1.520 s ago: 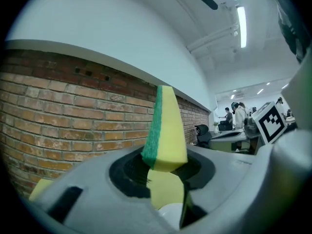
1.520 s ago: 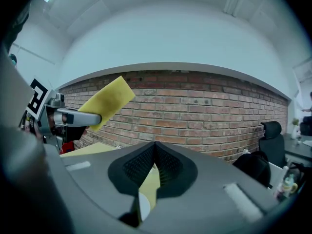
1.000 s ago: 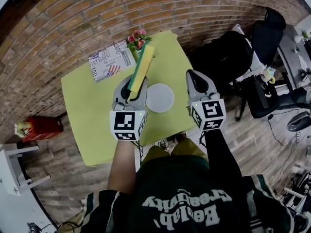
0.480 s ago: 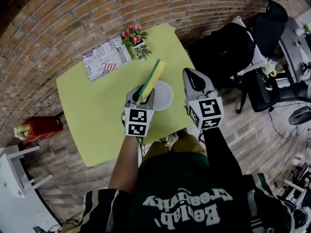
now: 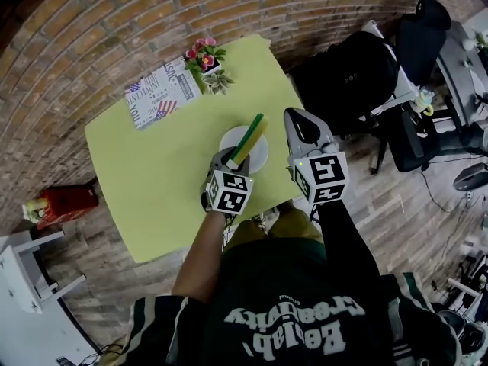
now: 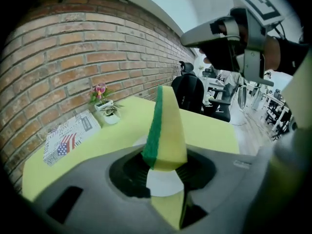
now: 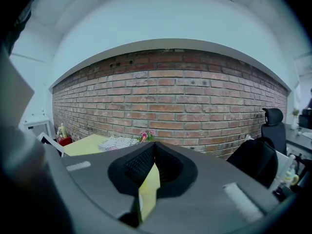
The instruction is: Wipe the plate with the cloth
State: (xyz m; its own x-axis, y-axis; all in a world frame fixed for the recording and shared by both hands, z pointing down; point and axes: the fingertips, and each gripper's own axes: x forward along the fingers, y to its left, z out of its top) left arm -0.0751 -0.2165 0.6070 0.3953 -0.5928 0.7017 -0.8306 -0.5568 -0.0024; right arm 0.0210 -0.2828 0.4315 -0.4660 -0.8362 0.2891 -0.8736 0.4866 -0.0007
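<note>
The left claw point(image 5: 228, 161) is clamped on the near end of a sponge point(image 5: 248, 138), which serves here as the cloth. The right claw point(image 5: 299, 126) is closed with nothing between its jaws and hangs just beside the plate's right edge, over the rim of the yellow-green worktop point(image 5: 152, 158).

The sponge is a long slab, yellow foam with a green scouring layer on one face. In the left gripper view the sponge point(image 6: 165, 130) stands on edge with the green face turned to the left. Its long axis runs from the claw away from the person and a little to the right, so the free end points toward the brick wall and lies over the far part of the white plate point(image 5: 258, 158). I cannot tell whether it touches the plate.

The foam looks light and soft, so it will likely bend under pressure. A hold nearer its middle would probably give firmer contact than this end grip. The plate looks hard and smooth, and may slide on the worktop unless the closed right claw steadies its rim.
</note>
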